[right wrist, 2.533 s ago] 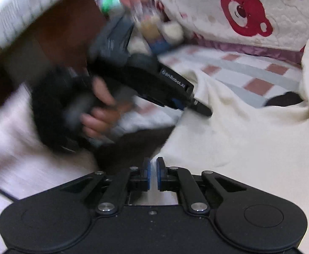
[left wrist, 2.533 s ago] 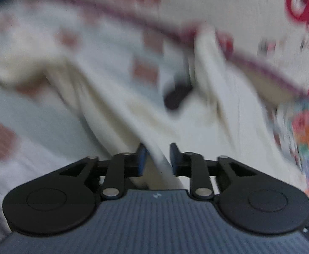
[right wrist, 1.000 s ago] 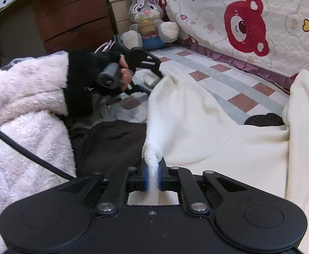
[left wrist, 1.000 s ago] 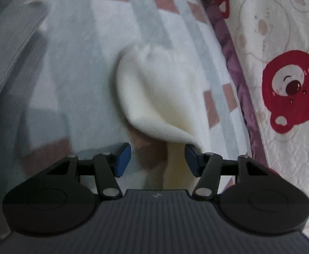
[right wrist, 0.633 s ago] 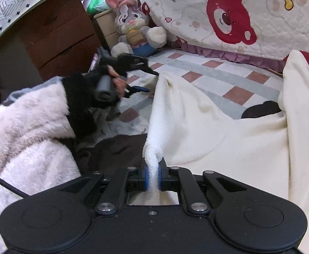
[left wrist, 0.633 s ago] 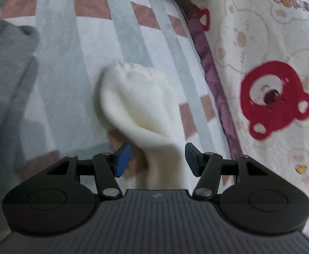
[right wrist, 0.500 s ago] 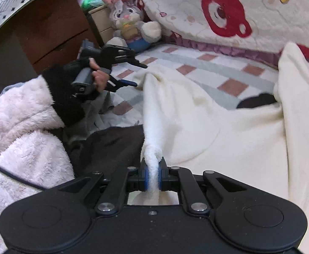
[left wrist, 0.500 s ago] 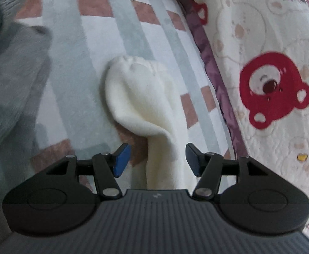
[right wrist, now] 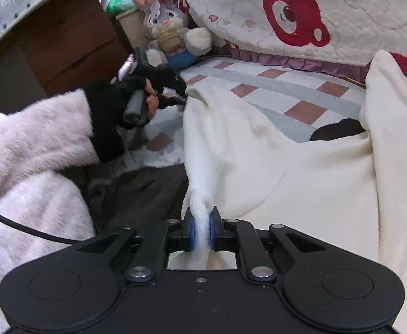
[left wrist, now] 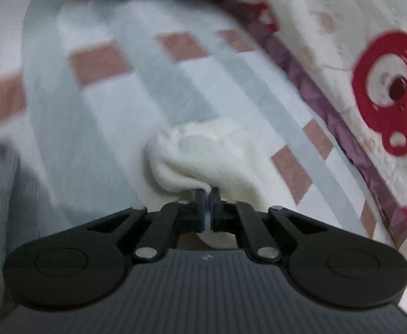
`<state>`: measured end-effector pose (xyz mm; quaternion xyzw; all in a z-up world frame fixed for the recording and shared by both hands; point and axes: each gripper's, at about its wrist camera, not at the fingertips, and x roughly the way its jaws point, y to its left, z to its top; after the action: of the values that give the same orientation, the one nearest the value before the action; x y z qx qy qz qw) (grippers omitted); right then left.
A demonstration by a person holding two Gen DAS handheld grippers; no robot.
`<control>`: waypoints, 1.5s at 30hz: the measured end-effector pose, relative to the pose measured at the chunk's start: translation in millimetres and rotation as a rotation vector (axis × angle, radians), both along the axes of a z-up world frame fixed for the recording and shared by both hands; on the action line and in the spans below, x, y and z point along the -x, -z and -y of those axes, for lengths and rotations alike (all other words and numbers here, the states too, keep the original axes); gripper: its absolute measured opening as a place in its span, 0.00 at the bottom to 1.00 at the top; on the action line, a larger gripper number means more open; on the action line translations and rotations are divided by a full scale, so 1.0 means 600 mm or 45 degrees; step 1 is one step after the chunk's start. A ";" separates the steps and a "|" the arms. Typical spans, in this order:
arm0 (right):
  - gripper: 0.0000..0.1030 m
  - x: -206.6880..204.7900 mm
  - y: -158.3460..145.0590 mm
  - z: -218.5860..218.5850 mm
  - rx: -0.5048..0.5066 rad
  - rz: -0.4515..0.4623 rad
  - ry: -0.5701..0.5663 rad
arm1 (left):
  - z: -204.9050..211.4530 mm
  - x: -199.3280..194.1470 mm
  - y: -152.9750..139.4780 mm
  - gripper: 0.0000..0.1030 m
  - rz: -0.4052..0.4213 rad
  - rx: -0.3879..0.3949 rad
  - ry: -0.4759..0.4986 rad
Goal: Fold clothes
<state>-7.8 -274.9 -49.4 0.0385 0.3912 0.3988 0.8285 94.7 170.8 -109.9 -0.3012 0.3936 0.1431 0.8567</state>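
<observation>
The bed (right wrist: pixel 281 83) is overlaid by the cream fleece garment (right wrist: pixel 287 172), one edge held between both tongs. A thick fold is clamped in the right tongs (right wrist: pixel 202 229); only a thin lip is pinched by the left tongs (left wrist: pixel 207 208), so it could be pulled free under tension

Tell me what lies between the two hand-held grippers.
In the right wrist view, a taut edge of the cream fleece garment spans from the right hand-held gripper to the left hand-held gripper; both are shut on it.
</observation>
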 end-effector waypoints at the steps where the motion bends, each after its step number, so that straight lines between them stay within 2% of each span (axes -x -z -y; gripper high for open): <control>1: 0.12 0.000 -0.004 0.003 -0.030 -0.012 -0.017 | 0.003 -0.001 -0.015 0.02 0.028 -0.029 0.017; 4: 0.12 0.017 -0.033 0.007 -0.001 0.064 -0.097 | 0.001 0.012 -0.097 0.02 0.174 -0.188 0.064; 7: 0.12 0.024 -0.051 0.014 -0.024 0.071 -0.109 | -0.010 0.049 -0.180 0.02 0.309 -0.337 0.063; 10: 0.12 0.029 -0.055 0.012 -0.102 0.038 -0.121 | -0.029 0.082 -0.214 0.02 0.330 -0.402 0.050; 13: 0.12 0.035 -0.051 -0.002 -0.185 -0.031 -0.152 | -0.051 0.110 -0.211 0.02 0.281 -0.465 -0.028; 17: 0.11 0.048 -0.052 -0.036 -0.251 -0.126 -0.287 | -0.107 0.148 -0.184 0.02 0.185 -0.473 -0.180; 20: 0.11 0.053 -0.046 -0.066 -0.178 -0.131 -0.380 | -0.129 0.143 -0.136 0.02 0.016 -0.505 -0.122; 22: 0.11 0.045 -0.018 -0.084 -0.131 -0.196 -0.402 | -0.124 0.133 -0.108 0.02 -0.080 -0.555 -0.073; 24: 0.12 0.044 0.012 -0.102 -0.067 -0.238 -0.423 | -0.108 0.121 -0.095 0.04 -0.131 -0.598 -0.046; 26: 0.17 0.049 0.036 -0.120 -0.013 -0.252 -0.460 | -0.086 0.112 -0.092 0.10 -0.140 -0.632 -0.021; 27: 0.27 0.051 0.048 -0.129 0.014 -0.259 -0.479 | -0.073 0.108 -0.096 0.21 -0.132 -0.634 -0.006; 28: 0.31 0.053 0.051 -0.132 0.006 -0.278 -0.507 | -0.059 0.105 -0.103 0.33 -0.112 -0.627 0.015; 29: 0.36 0.055 0.050 -0.132 -0.018 -0.304 -0.539 | -0.042 0.101 -0.112 0.37 -0.079 -0.613 0.046; 32: 0.39 0.055 0.035 -0.110 -0.118 -0.328 -0.521 | 0.031 0.096 -0.149 0.43 0.049 -0.567 0.183; 34: 0.41 0.045 0.029 -0.082 -0.171 -0.341 -0.457 | 0.082 0.096 -0.170 0.54 0.121 -0.534 0.272; 37: 0.41 0.011 0.022 -0.015 -0.243 -0.362 -0.259 | 0.159 0.089 -0.184 0.56 0.186 -0.410 0.422; 39: 0.41 -0.007 0.013 0.041 -0.233 -0.335 -0.107 | 0.214 0.082 -0.181 0.57 0.191 -0.308 0.523; 42: 0.41 -0.034 0.000 0.127 -0.203 -0.283 0.126 | 0.290 0.057 -0.164 0.57 0.151 -0.207 0.632; 45: 0.42 -0.061 -0.014 0.212 -0.149 -0.224 0.345 | 0.370 0.022 -0.145 0.57 0.065 -0.148 0.718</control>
<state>29.1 -401.9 -41.1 0.1737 0.4296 0.3007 0.8336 81.8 -51.0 -23.0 -0.1339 0.4312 -0.0861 0.8881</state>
